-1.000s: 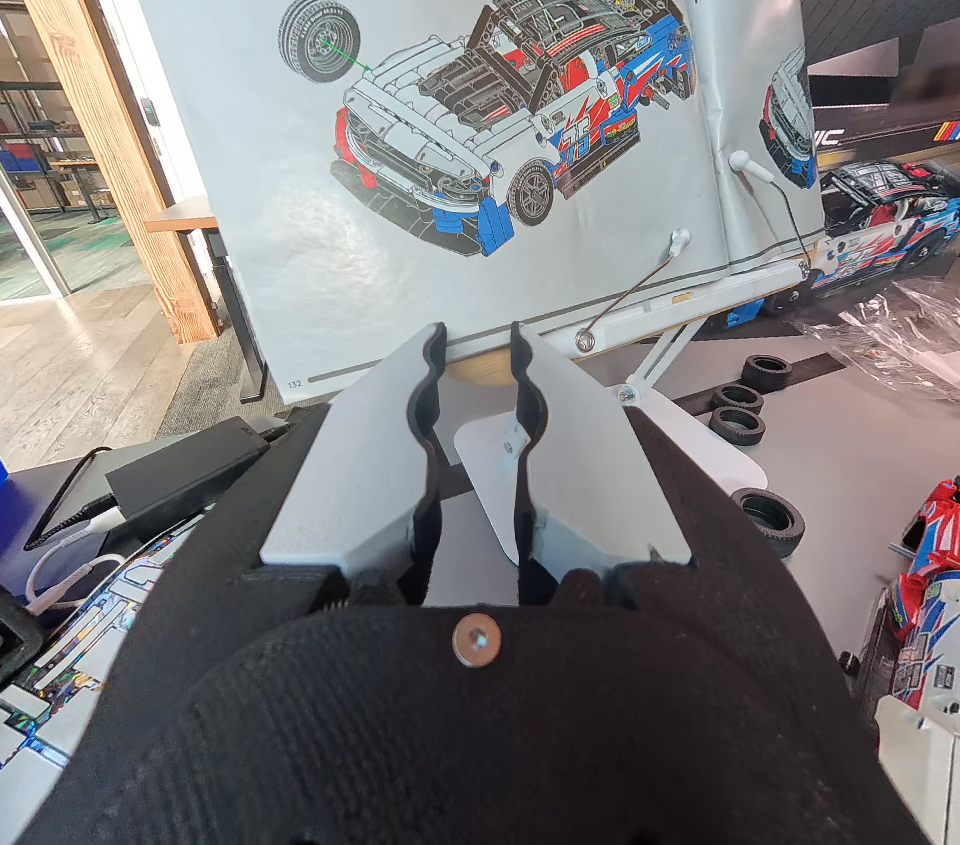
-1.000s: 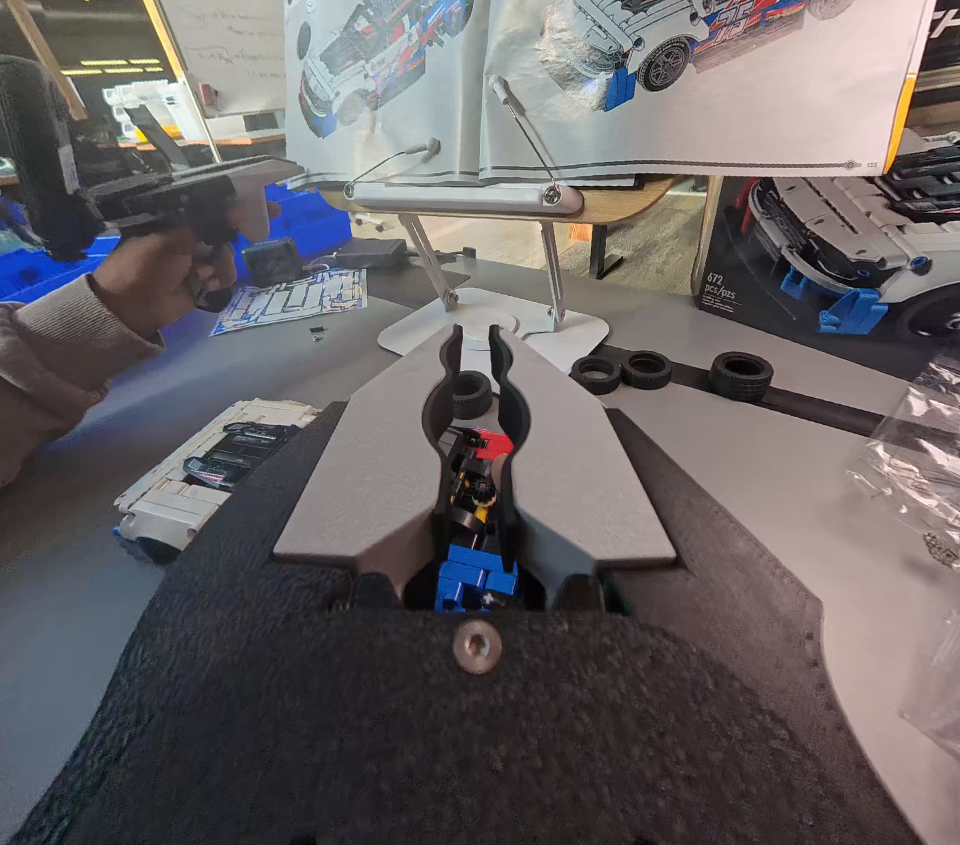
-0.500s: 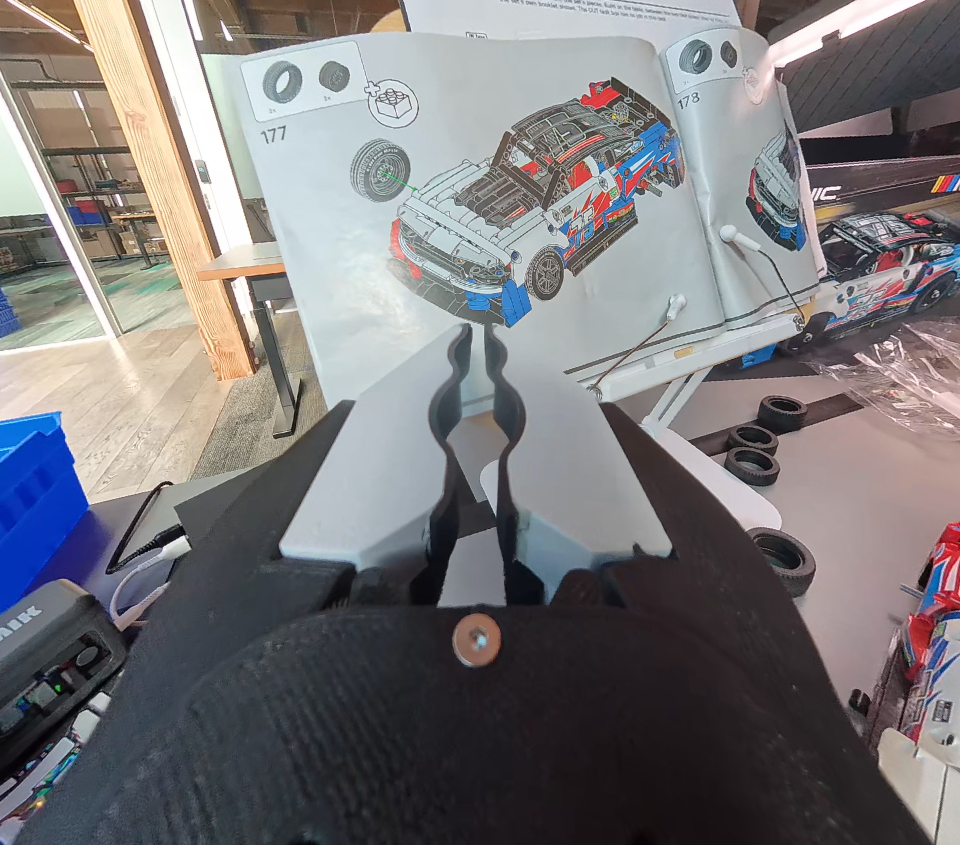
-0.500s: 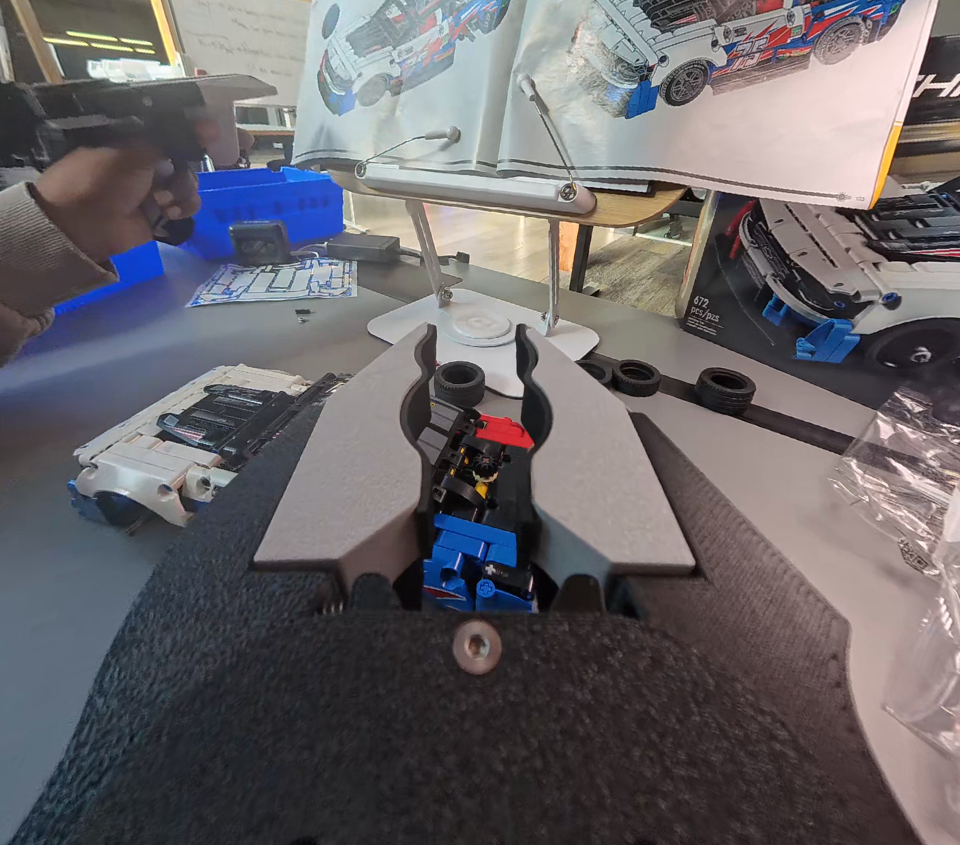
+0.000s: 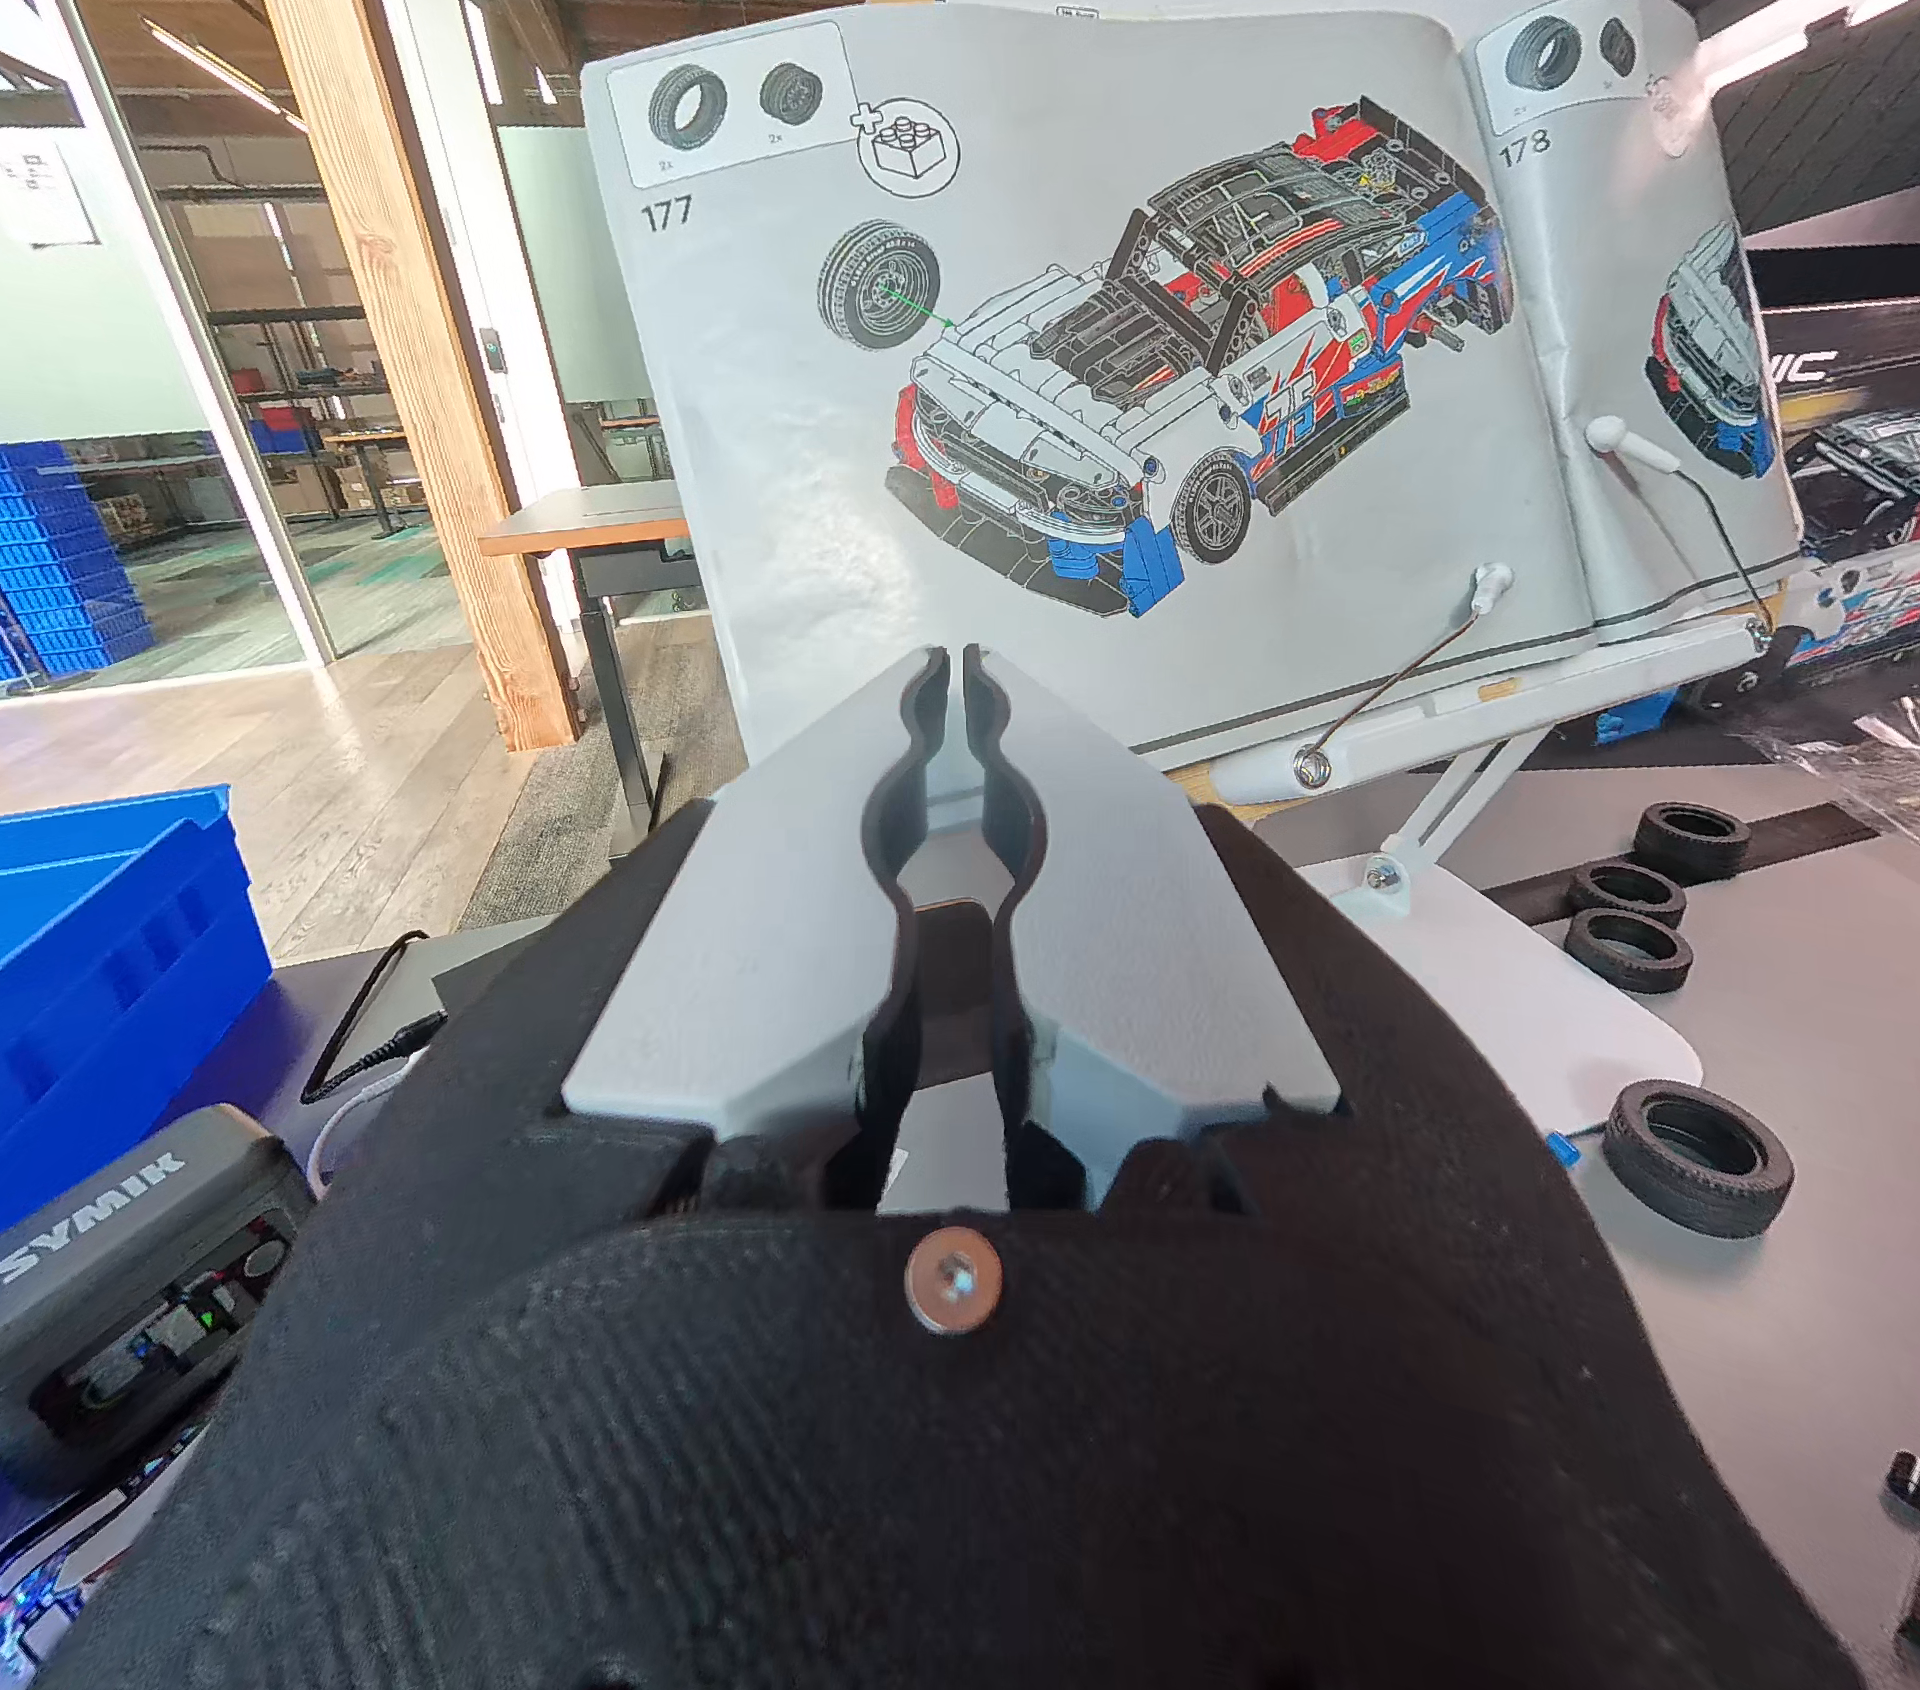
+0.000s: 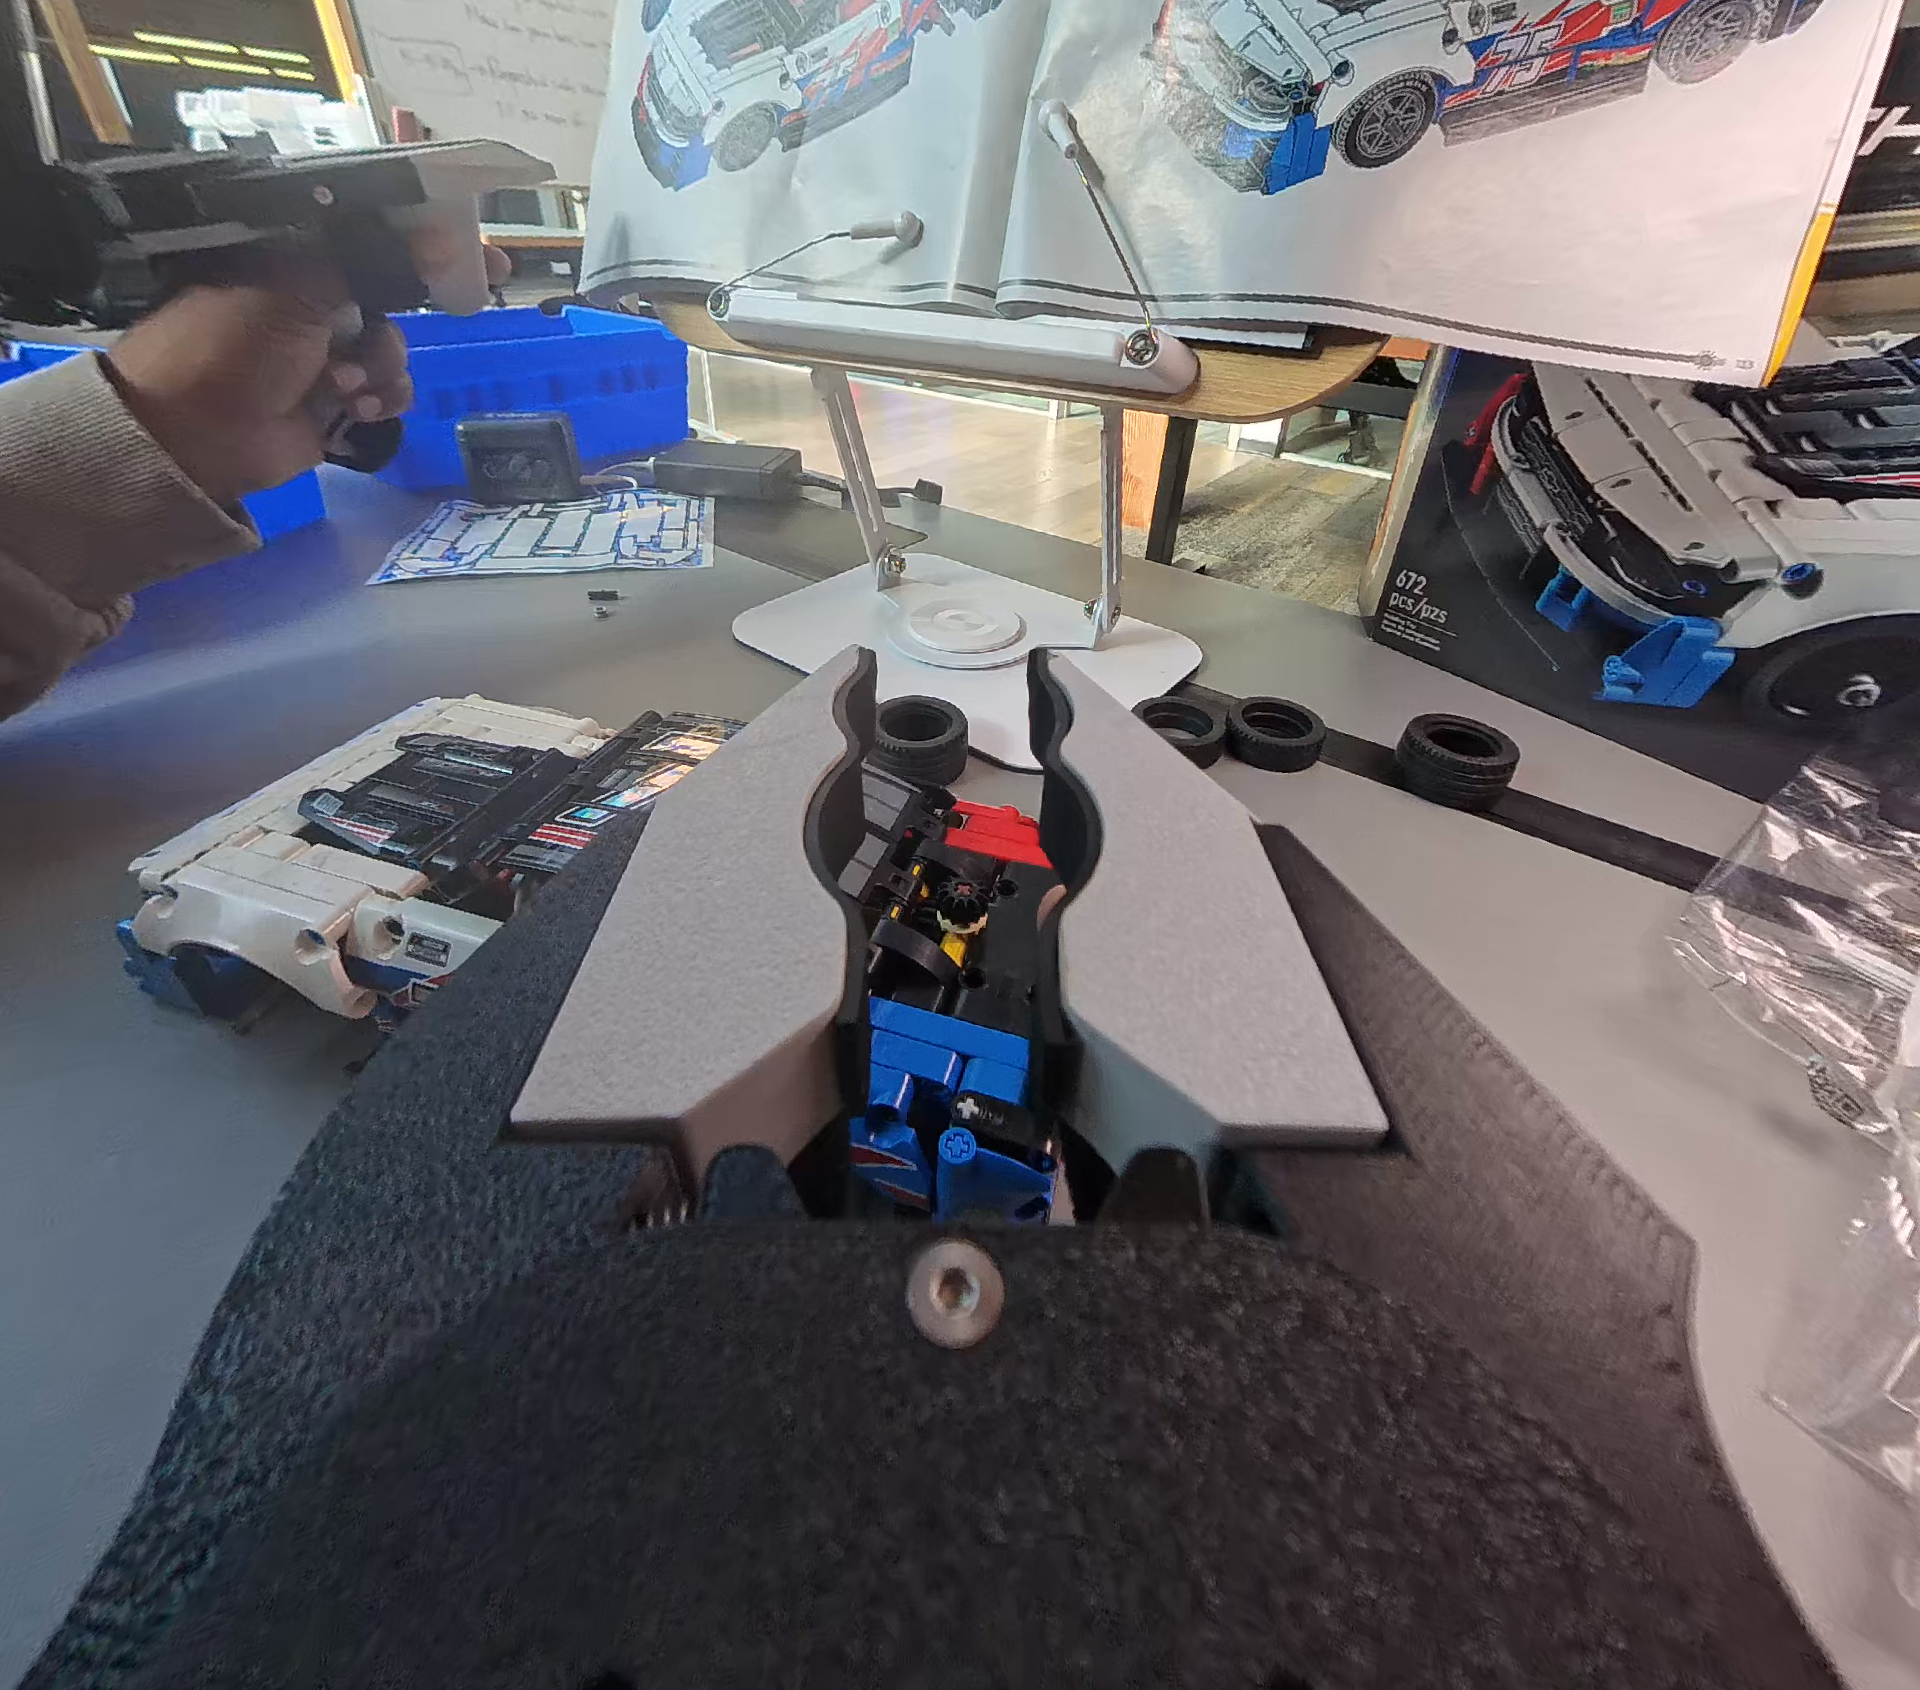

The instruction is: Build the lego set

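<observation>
The partly built white, black, blue and red lego car (image 6: 343, 861) lies on the grey table, with no wheels on it. Its blue and red rear end (image 6: 956, 902) sits between the fingers of my right gripper (image 6: 951, 674), which is open around it. Several loose black tyres (image 6: 1276, 731) lie by the stand base; one (image 6: 920, 731) is just past the right fingertips. My left gripper (image 5: 956, 664) is shut and empty, held up in front of the open instruction booklet (image 5: 1091, 393). It also shows in the right wrist view (image 6: 312, 196), held in a person's hand.
The booklet stands on a white stand (image 6: 1143, 653) at the table's middle back. The set's box (image 6: 1662, 549) is at the back right, clear plastic bags (image 6: 1818, 913) at the right. A blue bin (image 5: 104, 965), a grey device (image 5: 125, 1245) and a sticker sheet (image 6: 551, 539) are on the left. About 35 cm separates my left fingertips from my right. My left gripper is the nearer one to the grey device (image 5: 125, 1245): about 30 cm, against 60 cm. The right camera catches it too, in the right wrist view (image 6: 509, 428).
My left gripper has closed from a clear gap to shut and pulled back from the booklet. My right gripper's fingers have spread wider around the car's rear.
</observation>
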